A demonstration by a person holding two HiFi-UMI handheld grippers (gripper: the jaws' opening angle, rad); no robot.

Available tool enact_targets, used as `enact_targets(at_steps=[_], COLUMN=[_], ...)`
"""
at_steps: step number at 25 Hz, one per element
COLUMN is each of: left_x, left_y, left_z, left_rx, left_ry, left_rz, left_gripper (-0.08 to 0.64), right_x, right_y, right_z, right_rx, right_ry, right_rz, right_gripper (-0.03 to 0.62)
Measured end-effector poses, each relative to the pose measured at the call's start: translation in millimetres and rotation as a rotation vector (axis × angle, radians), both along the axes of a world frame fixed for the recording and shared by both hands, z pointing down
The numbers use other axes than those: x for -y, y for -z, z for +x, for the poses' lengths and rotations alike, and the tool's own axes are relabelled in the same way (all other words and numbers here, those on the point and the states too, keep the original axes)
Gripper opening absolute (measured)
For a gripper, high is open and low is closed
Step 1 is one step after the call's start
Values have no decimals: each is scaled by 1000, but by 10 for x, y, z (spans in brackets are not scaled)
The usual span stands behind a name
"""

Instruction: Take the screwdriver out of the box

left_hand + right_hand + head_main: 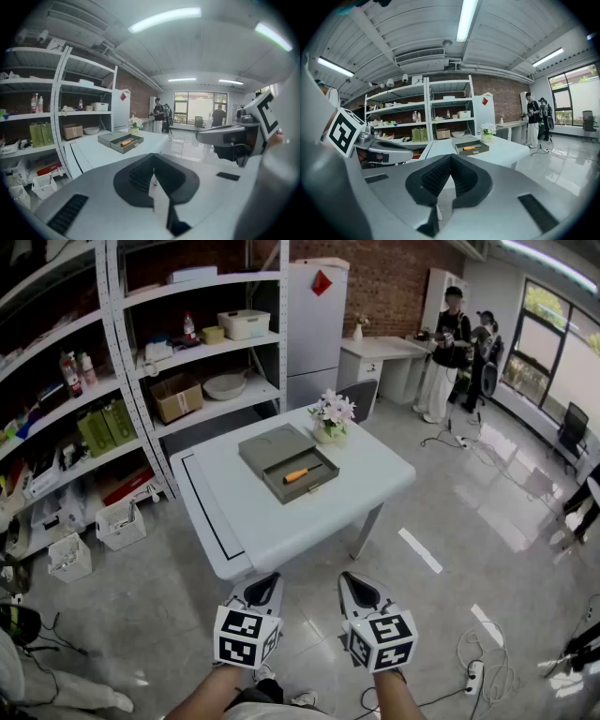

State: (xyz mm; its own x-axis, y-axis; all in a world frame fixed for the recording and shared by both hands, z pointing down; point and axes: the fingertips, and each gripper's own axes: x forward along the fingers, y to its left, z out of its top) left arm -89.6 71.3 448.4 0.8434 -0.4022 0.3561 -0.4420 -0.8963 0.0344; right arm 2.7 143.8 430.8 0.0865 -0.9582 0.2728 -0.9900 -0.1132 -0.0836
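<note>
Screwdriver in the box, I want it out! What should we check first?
1. Box open: ok.
2. Screwdriver in sight: ok, lying inside the open part.
3. Jaws apart to grab: not ok; left gripper and right gripper are both shut and empty.
4. Grippers near the box: not ok; both are short of the table.
5. Way to the box free: ok; the flowers stand behind it.

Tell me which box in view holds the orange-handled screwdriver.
The flat grey box on the white table, beside the flowers; the screwdriver lies in its open front tray. The cardboard box and the white bin stand on the shelves.
</note>
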Motion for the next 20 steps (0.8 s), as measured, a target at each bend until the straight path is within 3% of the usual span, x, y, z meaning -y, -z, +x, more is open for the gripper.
enact_targets(at_steps=[11, 20], left_x=[72, 458], left_y=[-37, -155], left_z=[12, 295], left_rx=[14, 10], left_ry=[13, -11], left_rz=[-6, -17], left_gripper=[6, 6], right_x=[78, 434], right_y=[-65, -184], right_z=[28, 267], right_rx=[-14, -22], right_ry=[22, 10], right_rz=[-16, -30], right_gripper=[5, 47])
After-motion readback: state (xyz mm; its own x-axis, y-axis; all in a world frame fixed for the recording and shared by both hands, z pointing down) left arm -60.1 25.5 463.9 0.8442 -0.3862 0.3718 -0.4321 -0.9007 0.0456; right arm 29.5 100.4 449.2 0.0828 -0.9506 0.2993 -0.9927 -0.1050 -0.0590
